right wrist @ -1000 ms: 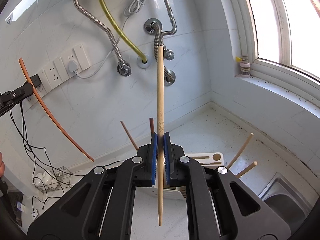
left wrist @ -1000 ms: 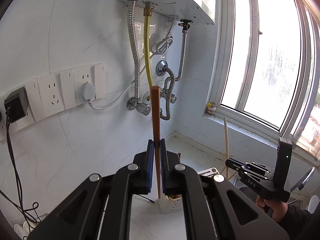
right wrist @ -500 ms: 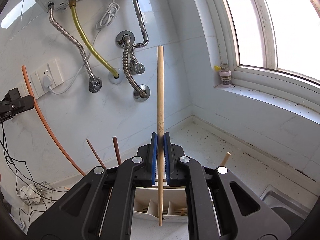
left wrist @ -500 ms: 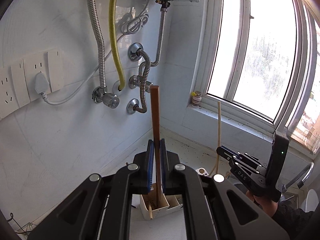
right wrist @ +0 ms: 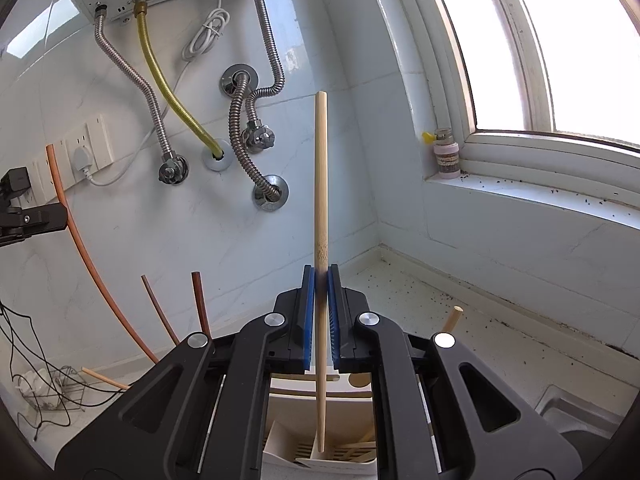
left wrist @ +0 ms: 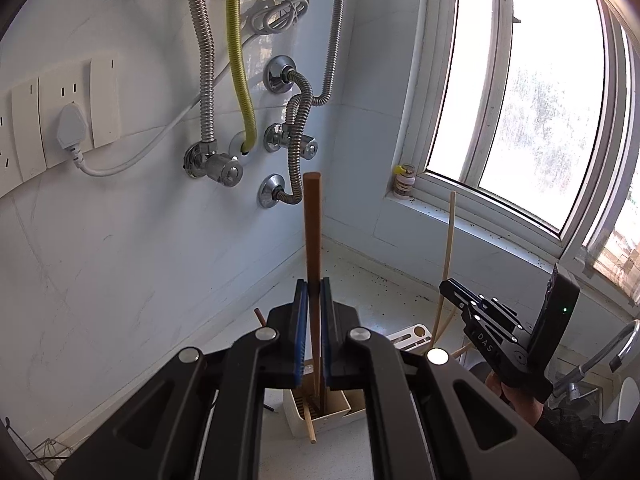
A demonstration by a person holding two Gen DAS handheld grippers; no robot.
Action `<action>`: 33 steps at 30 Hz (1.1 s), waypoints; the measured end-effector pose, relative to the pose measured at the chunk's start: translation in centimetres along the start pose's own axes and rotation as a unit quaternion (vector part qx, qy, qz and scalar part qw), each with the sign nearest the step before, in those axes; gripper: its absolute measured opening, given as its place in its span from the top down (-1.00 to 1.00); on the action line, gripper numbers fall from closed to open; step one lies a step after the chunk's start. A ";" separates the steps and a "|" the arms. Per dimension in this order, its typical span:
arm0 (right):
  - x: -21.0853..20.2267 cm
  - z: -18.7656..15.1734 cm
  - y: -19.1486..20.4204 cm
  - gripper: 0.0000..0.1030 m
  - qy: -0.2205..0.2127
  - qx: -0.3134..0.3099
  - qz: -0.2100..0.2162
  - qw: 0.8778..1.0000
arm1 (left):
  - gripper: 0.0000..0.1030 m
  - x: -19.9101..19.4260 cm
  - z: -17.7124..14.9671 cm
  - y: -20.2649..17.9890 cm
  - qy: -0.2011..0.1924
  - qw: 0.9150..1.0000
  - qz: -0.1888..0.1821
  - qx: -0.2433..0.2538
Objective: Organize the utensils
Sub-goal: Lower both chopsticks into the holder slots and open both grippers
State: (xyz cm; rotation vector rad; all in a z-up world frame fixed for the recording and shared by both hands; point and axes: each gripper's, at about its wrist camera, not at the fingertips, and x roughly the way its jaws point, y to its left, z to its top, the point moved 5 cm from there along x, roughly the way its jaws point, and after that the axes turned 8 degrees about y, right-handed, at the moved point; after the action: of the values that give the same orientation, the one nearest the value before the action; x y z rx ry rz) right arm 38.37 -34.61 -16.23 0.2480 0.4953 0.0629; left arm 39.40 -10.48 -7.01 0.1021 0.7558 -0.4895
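My left gripper (left wrist: 314, 294) is shut on a dark brown chopstick (left wrist: 311, 232) held upright, its lower tip down inside the white utensil holder (left wrist: 336, 416). My right gripper (right wrist: 320, 280) is shut on a light bamboo chopstick (right wrist: 320, 184), also upright, its tip just above a compartment of the same holder (right wrist: 280, 446). In the left wrist view the right gripper (left wrist: 448, 290) and its bamboo chopstick (left wrist: 447, 256) show at the right. In the right wrist view the left gripper's fingers (right wrist: 44, 218) and its curved-looking brown chopstick (right wrist: 80, 248) show at the left.
Other brown chopsticks (right wrist: 199, 300) and a bamboo one (right wrist: 451, 318) stand in the holder. Metal hoses and valves (left wrist: 298, 120) hang on the tiled wall under a water heater. A window sill with a small bottle (right wrist: 446, 158) lies right; a sink corner (right wrist: 572, 412) lower right.
Both grippers have lowered and closed in on the holder. The brown chopstick's tip has gone down into it, and the bamboo chopstick's tip has come down over a compartment.
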 end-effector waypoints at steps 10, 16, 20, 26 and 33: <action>-1.3 -0.2 1.0 0.88 -0.042 -0.036 -0.018 0.998 | 0.88 1.4 -0.9 0.3 0.014 1.000 -0.009 -0.004; -1.9 0.3 2.5 0.88 -0.063 -0.070 -0.017 0.995 | 0.88 1.6 -0.8 0.3 0.015 1.000 -0.009 -0.004; -1.9 0.2 2.9 0.88 -0.067 -0.077 -0.013 0.995 | 0.88 1.7 -0.9 0.4 0.016 1.000 -0.008 -0.005; -1.9 0.0 2.6 0.88 -0.072 -0.077 -0.016 0.994 | 0.88 2.1 -1.2 0.2 0.021 1.000 -0.008 -0.007; -1.7 0.0 2.7 0.88 -0.073 -0.083 -0.016 0.994 | 0.88 2.7 -1.3 0.3 0.026 1.000 -0.008 -0.010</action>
State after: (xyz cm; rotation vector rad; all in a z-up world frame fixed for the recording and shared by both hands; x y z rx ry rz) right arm 36.88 -32.22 -14.80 0.0814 0.3457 0.0535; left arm 40.38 -10.97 -9.86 0.0906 0.8129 -0.4952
